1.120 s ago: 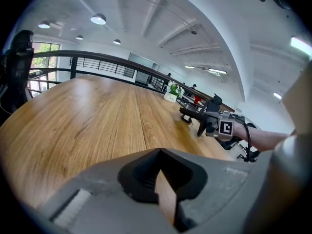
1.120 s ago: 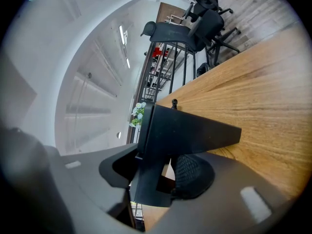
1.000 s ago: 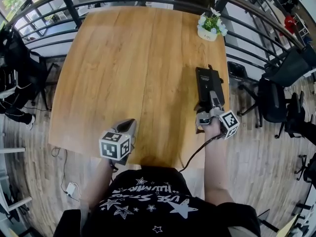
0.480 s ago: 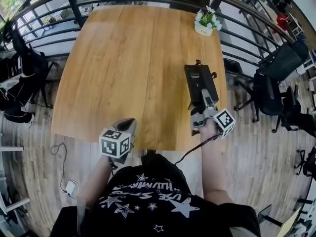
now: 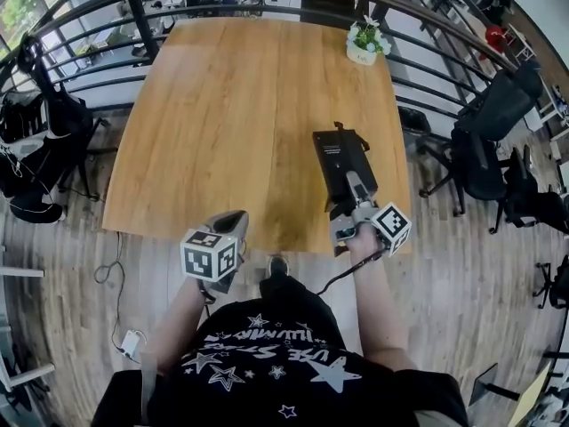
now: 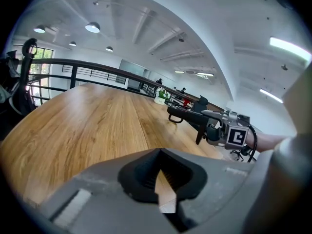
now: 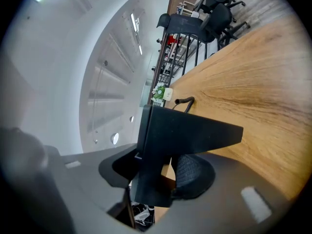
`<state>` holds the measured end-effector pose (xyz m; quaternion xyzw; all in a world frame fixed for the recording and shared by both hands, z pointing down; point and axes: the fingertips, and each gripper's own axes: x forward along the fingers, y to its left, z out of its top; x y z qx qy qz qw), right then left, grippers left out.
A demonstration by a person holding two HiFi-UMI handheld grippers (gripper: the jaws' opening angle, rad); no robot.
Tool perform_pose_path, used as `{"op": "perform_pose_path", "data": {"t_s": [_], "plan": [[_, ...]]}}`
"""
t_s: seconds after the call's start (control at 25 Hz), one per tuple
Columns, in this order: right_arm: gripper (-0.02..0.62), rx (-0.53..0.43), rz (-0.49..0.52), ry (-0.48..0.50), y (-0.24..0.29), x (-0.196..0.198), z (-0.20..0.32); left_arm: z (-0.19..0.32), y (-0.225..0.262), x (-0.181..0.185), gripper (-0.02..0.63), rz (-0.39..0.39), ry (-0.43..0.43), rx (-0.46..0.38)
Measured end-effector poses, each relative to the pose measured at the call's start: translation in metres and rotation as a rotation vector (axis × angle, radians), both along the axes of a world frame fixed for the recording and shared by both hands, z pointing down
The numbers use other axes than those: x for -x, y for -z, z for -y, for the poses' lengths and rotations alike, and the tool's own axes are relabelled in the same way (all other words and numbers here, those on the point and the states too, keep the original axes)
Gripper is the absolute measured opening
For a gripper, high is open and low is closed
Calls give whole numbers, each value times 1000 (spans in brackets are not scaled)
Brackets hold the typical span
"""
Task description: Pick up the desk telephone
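Desk telephone (image 5: 340,157) gripped by right tongs (image 7: 156,173), plain in right gripper view; left tongs (image 6: 163,182) closed, empty.

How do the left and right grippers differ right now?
The right gripper is shut on the black desk telephone; the left gripper is shut on nothing. The right gripper is by the table's right corner; the left gripper is nearer the edge's middle. Both are at the table's near edge.
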<state>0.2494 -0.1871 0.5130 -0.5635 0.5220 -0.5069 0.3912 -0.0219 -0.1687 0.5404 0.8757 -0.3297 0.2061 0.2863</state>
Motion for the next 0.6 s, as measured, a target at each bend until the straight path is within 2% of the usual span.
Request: {"op": "perform_pose_path", "data": {"t_s": [0.32, 0.6], "plan": [[193, -11, -4, 16, 6, 57, -47, -45, -4, 55, 2, -7, 15, 9], [195, -15, 6, 20, 34, 76, -68, -50, 27, 68, 2, -1, -4, 13]]}}
